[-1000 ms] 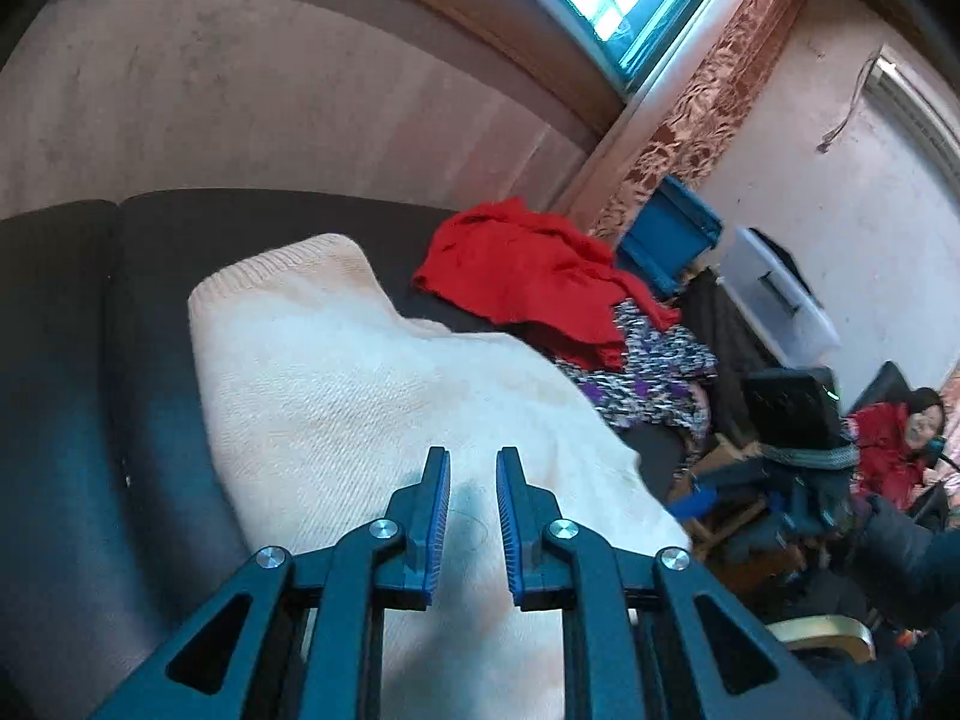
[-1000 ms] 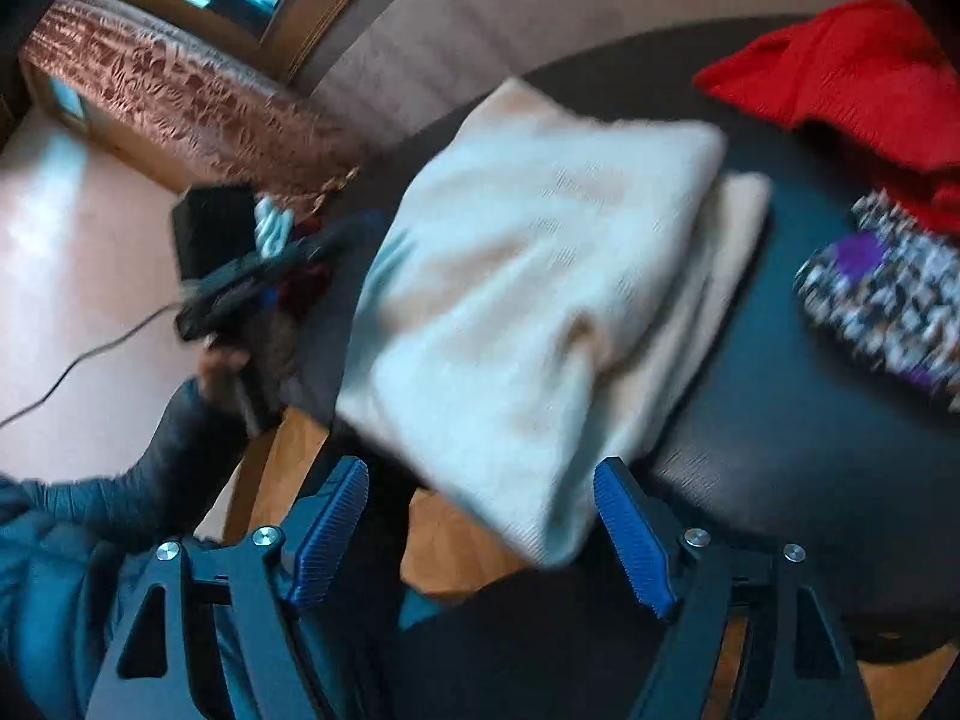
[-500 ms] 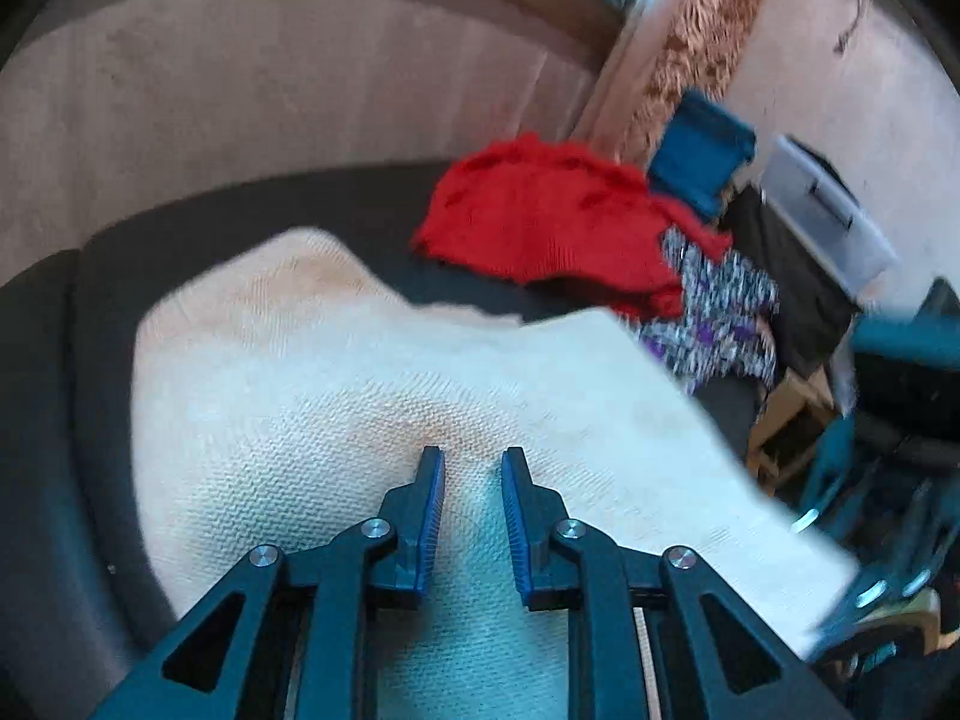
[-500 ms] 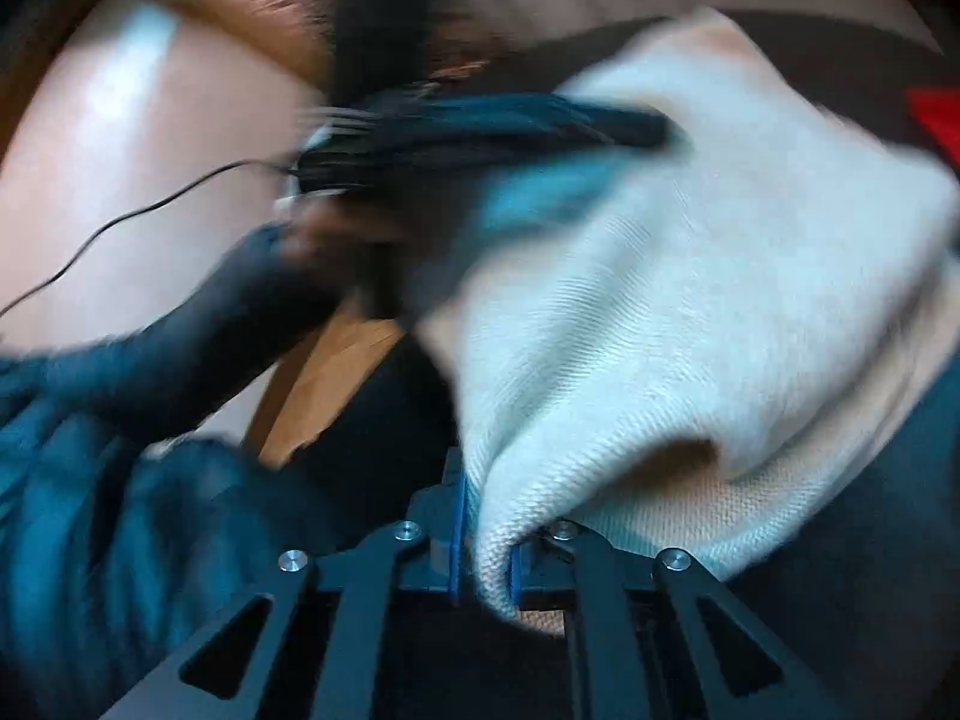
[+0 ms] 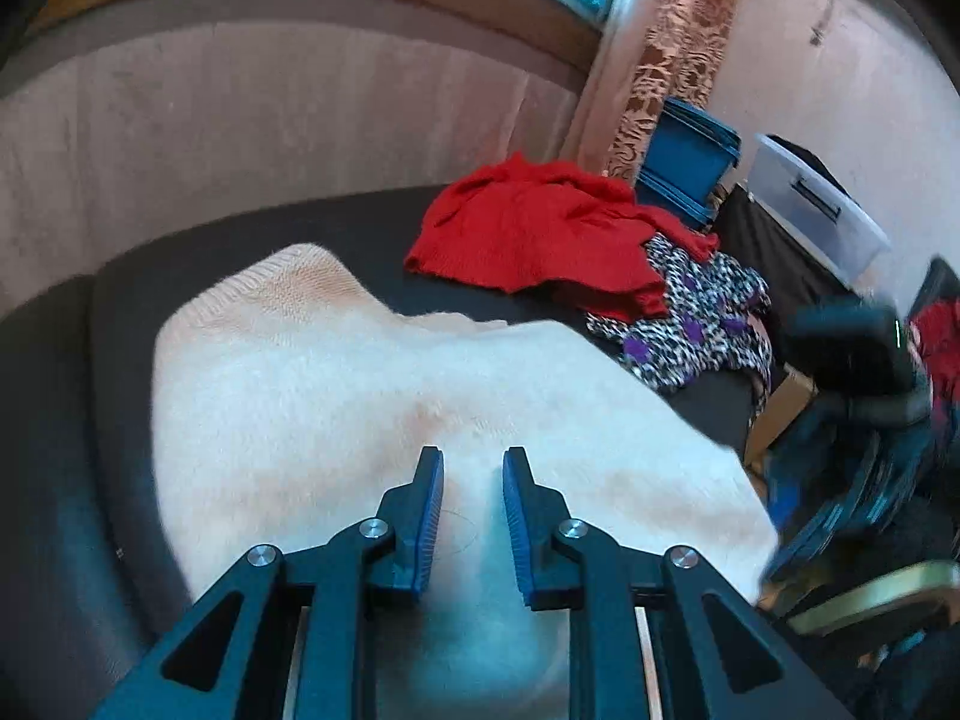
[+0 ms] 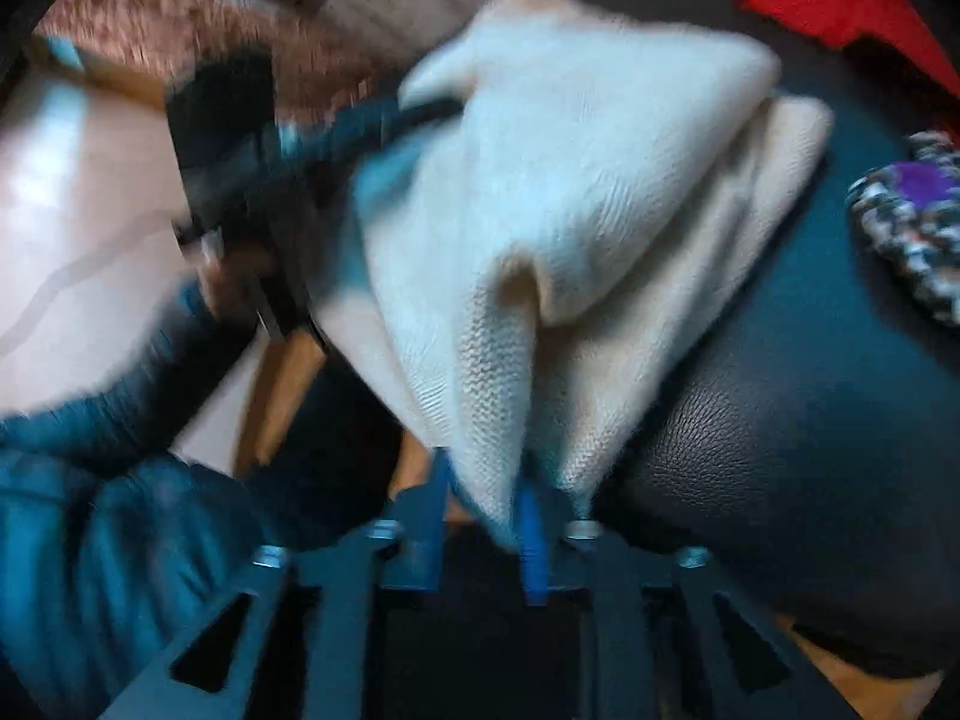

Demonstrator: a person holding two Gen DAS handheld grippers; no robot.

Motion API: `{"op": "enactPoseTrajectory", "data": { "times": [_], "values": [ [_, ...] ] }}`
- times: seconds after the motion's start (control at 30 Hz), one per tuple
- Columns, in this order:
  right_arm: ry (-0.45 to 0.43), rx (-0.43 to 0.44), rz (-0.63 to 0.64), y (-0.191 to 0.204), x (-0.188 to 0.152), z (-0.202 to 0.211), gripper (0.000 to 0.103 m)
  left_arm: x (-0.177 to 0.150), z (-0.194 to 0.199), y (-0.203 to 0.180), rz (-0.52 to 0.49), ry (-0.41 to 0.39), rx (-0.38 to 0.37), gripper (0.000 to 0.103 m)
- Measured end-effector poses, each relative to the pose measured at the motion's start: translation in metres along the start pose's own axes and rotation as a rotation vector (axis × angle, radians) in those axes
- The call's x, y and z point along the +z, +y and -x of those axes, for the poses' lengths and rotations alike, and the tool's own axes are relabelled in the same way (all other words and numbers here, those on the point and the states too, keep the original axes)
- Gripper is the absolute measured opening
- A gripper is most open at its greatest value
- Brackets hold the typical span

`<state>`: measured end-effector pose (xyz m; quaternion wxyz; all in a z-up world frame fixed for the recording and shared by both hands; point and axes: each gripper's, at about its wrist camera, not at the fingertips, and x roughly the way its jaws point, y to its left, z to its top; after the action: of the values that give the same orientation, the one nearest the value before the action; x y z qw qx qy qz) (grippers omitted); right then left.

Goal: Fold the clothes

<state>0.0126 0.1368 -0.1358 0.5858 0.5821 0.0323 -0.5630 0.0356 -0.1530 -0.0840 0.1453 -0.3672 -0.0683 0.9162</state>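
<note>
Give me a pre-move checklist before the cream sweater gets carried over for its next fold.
1. Right gripper has cloth: ok. A pulled-up corner of the cream sweater runs down between its jaws.
2. Left gripper has cloth: cannot tell. Its jaws are narrowly apart over the sweater, with no fold visibly pinched.
3. Sweater lies flat: not ok. It is bunched and tented towards the right gripper.
4. Red garment is apart from the sweater: ok. Dark sofa seat shows between them.
5. Patterned garment is apart from the sweater: cannot tell. It lies right by the sweater's edge.
</note>
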Motion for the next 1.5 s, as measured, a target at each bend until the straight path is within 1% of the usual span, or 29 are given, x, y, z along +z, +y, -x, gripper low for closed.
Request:
{"op": "enactPoseTrajectory", "data": {
  "times": [0.03,0.17,0.2,0.23,0.3,0.33,0.37,0.4,0.43,0.47,0.53,0.6,0.63,0.7,0.77,0.8,0.83,0.87,0.9,0.97,1.0,1.03,1.13,1.23,1.3,1.37,1.4,1.47,1.5],
  "values": [
    [-0.042,-0.002,-0.001,0.002,0.000,0.010,0.055,-0.005,0.006,-0.003,-0.006,-0.008,0.000,0.020],
    [-0.181,0.022,-0.058,-0.009,0.006,0.031,0.059,-0.022,0.023,-0.009,0.007,-0.035,0.009,0.020],
    [-0.196,0.008,-0.084,-0.014,0.009,0.029,0.063,-0.025,0.026,-0.010,0.014,-0.041,0.012,0.020],
    [-0.211,-0.001,-0.111,-0.020,0.012,0.027,0.063,-0.028,0.029,-0.009,0.020,-0.049,0.012,0.020],
    [-0.244,0.014,-0.165,-0.026,0.019,0.019,0.063,-0.032,0.033,-0.009,0.032,-0.055,0.008,0.021],
    [-0.271,0.011,-0.187,-0.030,0.019,0.018,0.058,-0.034,0.034,-0.009,0.038,-0.054,0.006,0.022],
    [-0.298,0.007,-0.208,-0.033,0.019,0.017,0.049,-0.035,0.034,-0.009,0.045,-0.053,0.003,0.022],
    [-0.322,-0.001,-0.223,-0.035,0.020,0.016,0.020,-0.037,0.035,-0.009,0.052,-0.051,0.000,0.022],
    [-0.332,-0.031,-0.212,-0.030,0.020,0.018,0.013,-0.039,0.035,-0.009,0.059,-0.050,-0.002,0.022],
    [-0.331,-0.080,-0.190,-0.025,0.021,0.019,0.013,-0.040,0.036,-0.009,0.065,-0.049,-0.005,0.023],
    [-0.316,-0.224,-0.126,-0.016,0.016,0.027,0.013,-0.044,0.037,-0.009,0.079,-0.046,-0.010,0.026],
    [-0.306,-0.304,-0.114,-0.023,0.009,0.023,0.012,-0.047,0.038,-0.009,0.093,-0.044,-0.016,0.025],
    [-0.304,-0.333,-0.112,-0.026,0.006,0.022,0.010,-0.049,0.038,-0.009,0.099,-0.042,-0.018,0.025],
    [-0.313,-0.323,-0.122,-0.028,0.004,0.023,0.010,-0.052,0.039,-0.009,0.113,-0.040,-0.024,0.025],
    [-0.311,-0.323,-0.124,-0.025,0.006,0.028,0.012,-0.055,0.041,-0.009,0.126,-0.037,-0.029,0.025],
    [-0.307,-0.322,-0.127,-0.024,0.007,0.030,0.018,-0.057,0.041,-0.009,0.133,-0.036,-0.032,0.025],
    [-0.306,-0.327,-0.133,-0.023,0.009,0.035,0.033,-0.059,0.042,-0.009,0.140,-0.035,-0.034,0.025],
    [-0.309,-0.343,-0.135,-0.022,0.012,0.040,0.041,-0.060,0.042,-0.009,0.147,-0.033,-0.037,0.025],
    [-0.321,-0.365,-0.123,-0.017,0.014,0.046,0.057,-0.055,0.048,-0.004,0.164,-0.058,-0.029,0.025],
    [-0.350,-0.407,-0.097,-0.007,0.019,0.057,0.057,-0.045,0.061,0.010,0.207,-0.114,-0.021,0.027],
    [-0.386,-0.418,-0.076,0.001,0.026,0.066,0.057,-0.036,0.068,0.020,0.238,-0.150,-0.016,0.029],
    [-0.421,-0.421,-0.056,0.009,0.033,0.073,0.057,-0.031,0.070,0.025,0.253,-0.163,-0.003,0.029],
    [-0.483,-0.350,-0.013,0.030,0.067,0.071,0.057,-0.007,0.067,0.042,0.256,-0.175,0.079,0.029],
    [-0.447,-0.294,0.015,0.031,0.110,0.039,0.057,0.017,0.055,0.053,0.235,-0.152,0.155,0.029],
    [-0.423,-0.257,0.033,0.031,0.139,0.017,0.057,0.026,0.049,0.060,0.263,-0.139,0.183,0.029],
    [-0.400,-0.219,0.051,0.032,0.168,-0.004,0.057,0.025,0.052,0.057,0.267,-0.161,0.166,0.029],
    [-0.388,-0.201,0.061,0.032,0.182,-0.015,0.057,0.021,0.057,0.053,0.261,-0.187,0.175,0.029],
    [-0.361,-0.168,0.076,0.031,0.211,-0.036,0.057,0.008,0.063,0.043,0.270,-0.208,0.166,0.029],
    [-0.336,-0.177,0.071,0.024,0.223,-0.045,0.057,0.000,0.064,0.036,0.259,-0.208,0.149,0.029]
  ]
}}
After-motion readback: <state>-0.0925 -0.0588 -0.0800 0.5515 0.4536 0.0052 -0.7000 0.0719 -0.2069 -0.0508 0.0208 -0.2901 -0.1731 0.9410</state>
